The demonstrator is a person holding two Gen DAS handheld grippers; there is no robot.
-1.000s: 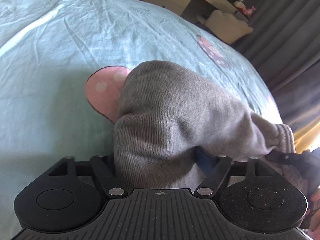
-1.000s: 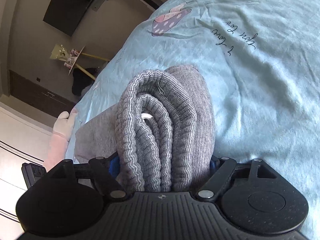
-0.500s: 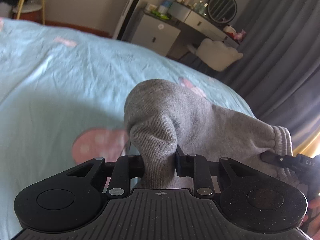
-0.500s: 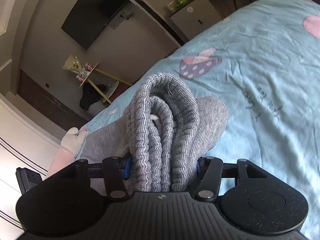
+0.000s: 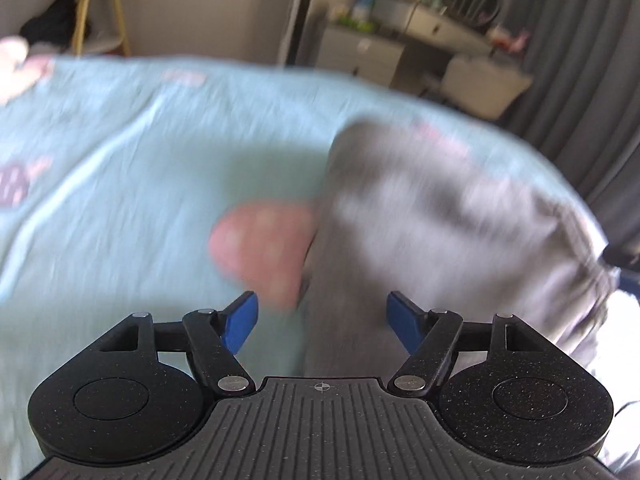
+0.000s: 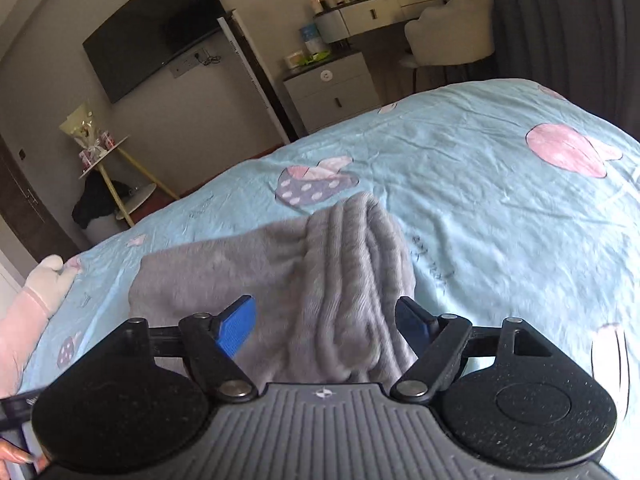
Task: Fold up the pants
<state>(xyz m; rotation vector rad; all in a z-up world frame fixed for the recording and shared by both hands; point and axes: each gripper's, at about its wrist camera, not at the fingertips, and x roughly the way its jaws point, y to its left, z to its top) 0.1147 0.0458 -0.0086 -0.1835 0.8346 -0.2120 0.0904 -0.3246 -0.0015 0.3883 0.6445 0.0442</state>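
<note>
The grey pants (image 6: 304, 280) lie folded in a bundle on the light blue bedsheet (image 6: 500, 220). In the left wrist view they are blurred and lie ahead and to the right (image 5: 432, 220). My left gripper (image 5: 322, 322) is open, its blue pads (image 5: 240, 322) apart, with one end of the pants between them but not clamped. My right gripper (image 6: 326, 326) is open too, its pads (image 6: 236, 326) on either side of the ribbed waistband end, not touching it.
The sheet has pink mushroom prints (image 5: 260, 252). A dresser with bottles (image 6: 332, 88), a white chair (image 6: 452, 36), a wall TV (image 6: 156, 36) and a yellow-legged side table (image 6: 112, 176) stand beyond the bed. Grey curtains (image 5: 580, 60) hang at the right.
Both grippers have opened and let go of the pants. The bundle now rests on the bed. Both cameras have pulled back and tilted up; the left view is motion-blurred.
</note>
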